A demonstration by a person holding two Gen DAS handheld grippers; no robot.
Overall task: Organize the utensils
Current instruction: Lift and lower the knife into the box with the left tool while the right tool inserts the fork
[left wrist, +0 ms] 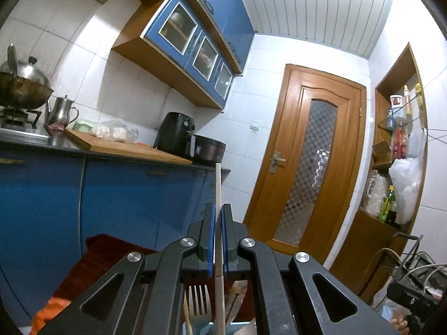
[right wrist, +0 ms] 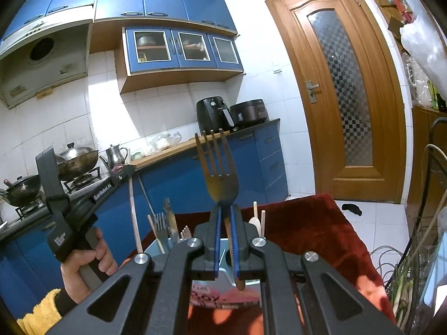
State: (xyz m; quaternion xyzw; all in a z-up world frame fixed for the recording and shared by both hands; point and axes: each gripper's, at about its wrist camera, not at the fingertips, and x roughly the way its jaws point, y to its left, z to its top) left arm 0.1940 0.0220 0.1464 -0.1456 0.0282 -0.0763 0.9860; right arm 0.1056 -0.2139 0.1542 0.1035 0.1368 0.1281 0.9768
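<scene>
In a blue-cabinet kitchen, above the red-covered table (right wrist: pixel 307 223), your left hand-held gripper (left wrist: pixel 218 217) clamps a pale chopstick (left wrist: pixel 218 184) upright. Your right hand-held gripper (right wrist: pixel 225 217) is clamped on a dark fork (right wrist: pixel 219 178), tines up, over the utensil holder (right wrist: pixel 156 248).

You see blue pads on your black fingers (right wrist: pixel 211 231), a dark bronze fork (right wrist: pixel 216 167) and a pale wooden chopstick (left wrist: pixel 218 192). Deep red cloth (right wrist: pixel 321 223) covers the table, cabinets (right wrist: pixel 192 176) are blue, and the brown door (right wrist: pixel 340 83) has checkered glass.
</scene>
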